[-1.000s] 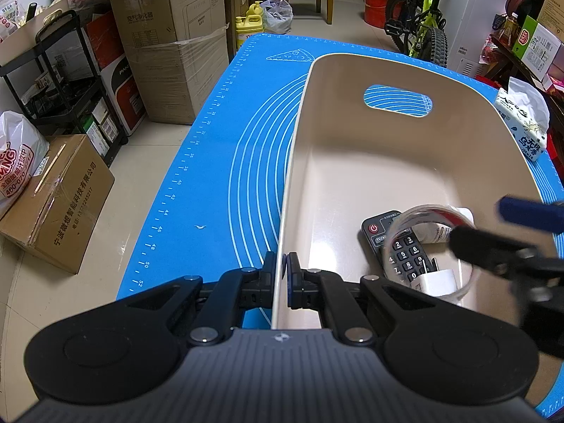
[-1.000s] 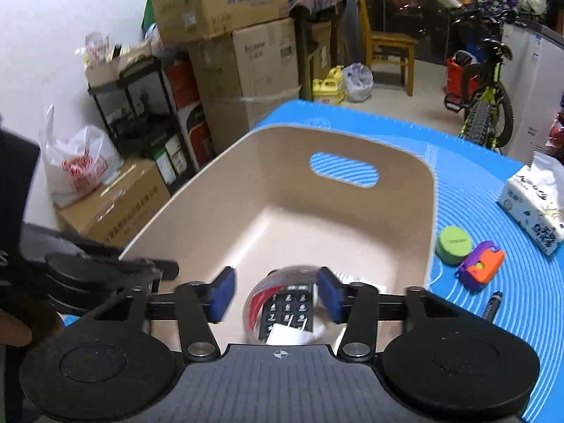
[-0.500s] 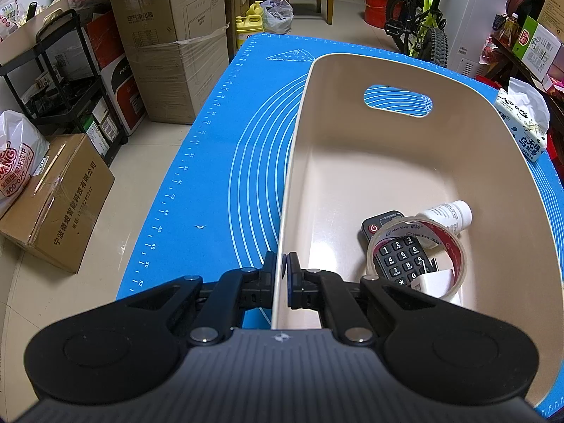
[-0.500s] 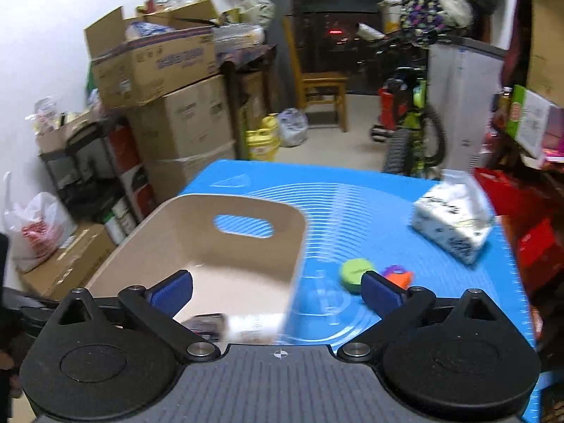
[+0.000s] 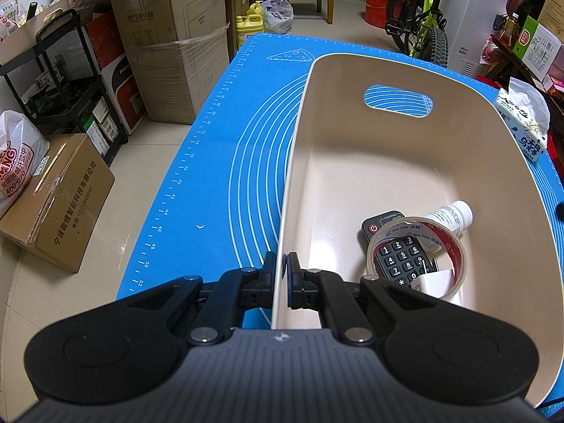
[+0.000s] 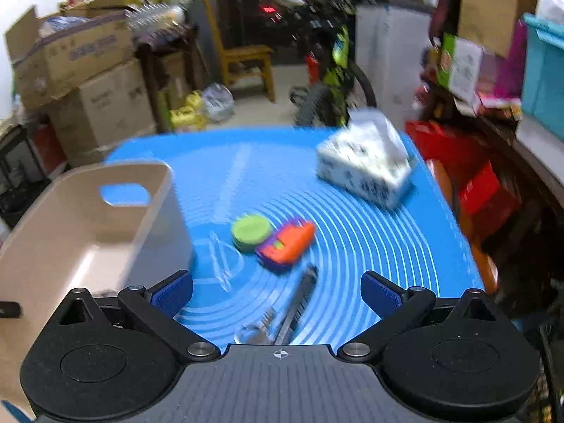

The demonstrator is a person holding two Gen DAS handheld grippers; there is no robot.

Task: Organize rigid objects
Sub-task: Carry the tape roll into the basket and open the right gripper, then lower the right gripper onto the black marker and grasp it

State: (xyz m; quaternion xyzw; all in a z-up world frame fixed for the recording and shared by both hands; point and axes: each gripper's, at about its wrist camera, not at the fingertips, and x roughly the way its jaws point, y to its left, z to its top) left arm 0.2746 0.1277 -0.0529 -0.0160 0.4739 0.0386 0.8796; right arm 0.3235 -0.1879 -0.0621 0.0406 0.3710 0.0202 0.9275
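Right gripper [image 6: 276, 290] swung from bin [image 5: 416, 162] toward loose items, jaws just opened wide, empty. Tape roll [image 5: 417, 255] lay inside bin over remote [image 5: 394, 250]. Left gripper [image 5: 282, 275] clamped near-left bin wall, likely steadying it.

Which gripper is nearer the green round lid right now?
Right. The right gripper hangs open over the mat with the green round lid just ahead of it. The left gripper is clamped on the beige bin's rim, across the bin from the lid.

"inkaxss" shows on the tall brown cardboard box [image 5: 187, 28], ruler numbers 38 to 52 line the blue silicone mat [image 5: 225, 162], digits mark the black remote's keypad [image 5: 402, 257].
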